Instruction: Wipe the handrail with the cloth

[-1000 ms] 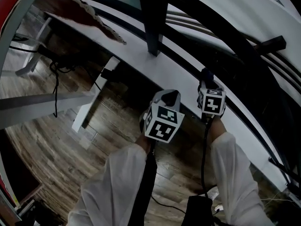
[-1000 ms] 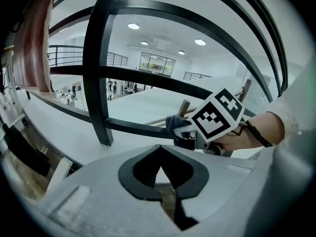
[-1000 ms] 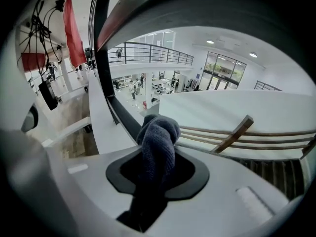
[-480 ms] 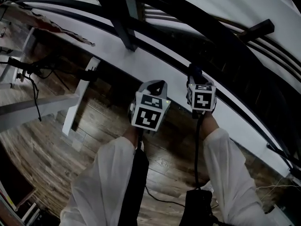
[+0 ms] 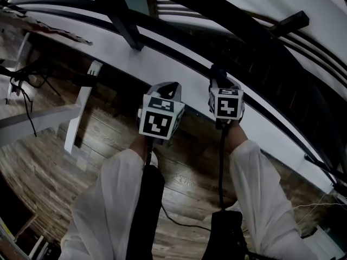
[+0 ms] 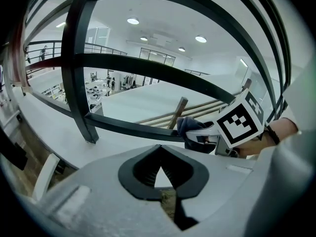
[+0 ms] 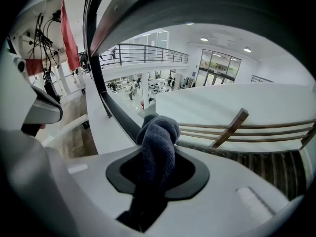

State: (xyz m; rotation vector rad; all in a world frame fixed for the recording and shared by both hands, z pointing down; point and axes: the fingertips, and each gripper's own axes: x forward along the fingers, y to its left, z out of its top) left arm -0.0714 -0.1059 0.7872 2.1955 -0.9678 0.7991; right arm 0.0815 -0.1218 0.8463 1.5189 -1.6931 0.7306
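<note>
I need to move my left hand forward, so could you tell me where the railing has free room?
The white ledge is bare between the black post and the cloth; the gap above the lower rail there is open. Crowded where the right gripper holds the cloth.

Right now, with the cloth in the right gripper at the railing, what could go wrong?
1. The cloth is a bunched knob in the right gripper; it may touch the rail with only a small patch.
2. If it slips out, it could fall past the white ledge into the hall below.
</note>
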